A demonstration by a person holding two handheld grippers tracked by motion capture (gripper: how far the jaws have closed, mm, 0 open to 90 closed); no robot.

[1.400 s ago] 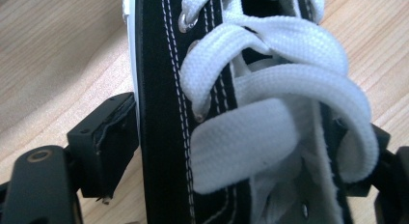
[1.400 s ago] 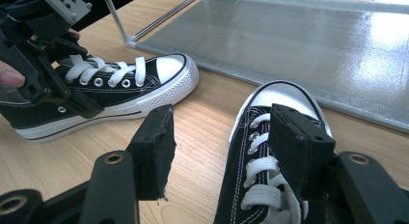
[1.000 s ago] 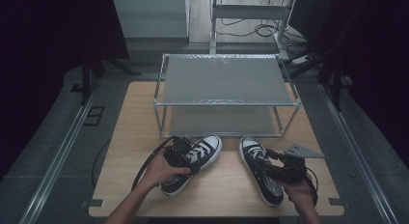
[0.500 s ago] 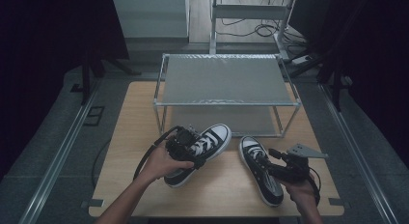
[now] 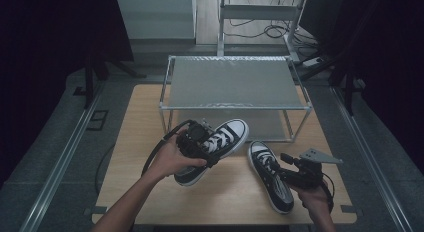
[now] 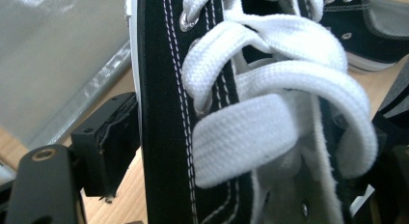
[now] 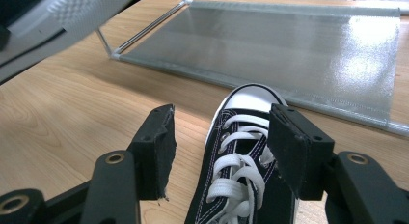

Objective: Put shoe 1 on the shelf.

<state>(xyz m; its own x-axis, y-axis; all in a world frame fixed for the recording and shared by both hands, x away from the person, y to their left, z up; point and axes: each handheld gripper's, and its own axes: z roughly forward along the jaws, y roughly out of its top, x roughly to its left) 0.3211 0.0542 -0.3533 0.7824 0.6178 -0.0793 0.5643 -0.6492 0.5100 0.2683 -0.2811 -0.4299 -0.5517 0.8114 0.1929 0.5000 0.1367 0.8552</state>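
L hand-held gripper [image 5: 200, 142] is clamped on the left sneaker [image 5: 215, 149] across the lace area. In the left gripper view the tongue and laces [image 6: 270, 103] sit between the jaws and one pad [image 6: 111, 142] presses the shoe's side. The shoe is lifted off the tabletop [image 5: 135, 142] with its toe aimed fwd-right at the wire shelf rack [image 5: 235, 82], heel back toward the person.

R hand-held gripper [image 5: 300, 174] has its jaws spread wide and holds nothing. In the right gripper view the pads [image 7: 159, 142] stand either side of the right sneaker [image 7: 241, 175], not touching it. That shoe lies flat on the tabletop, sole down. In the high view it sits [image 5: 270, 177] just L of the R gripper, near the front edge.

Key relation: the right shoe's long axis runs along the R gripper's line of sight, toe cap [image 7: 251, 96] pointing away at the rack's lower shelf [image 7: 299, 45], so the jaws straddle it crosswise over the laces. Looks to me like R only needs to drop and close, no yaw correction. R hand is clearly nearer this shoe; L is busy.

Risk, imo: the pads catch only laces if it comes down too shallow.
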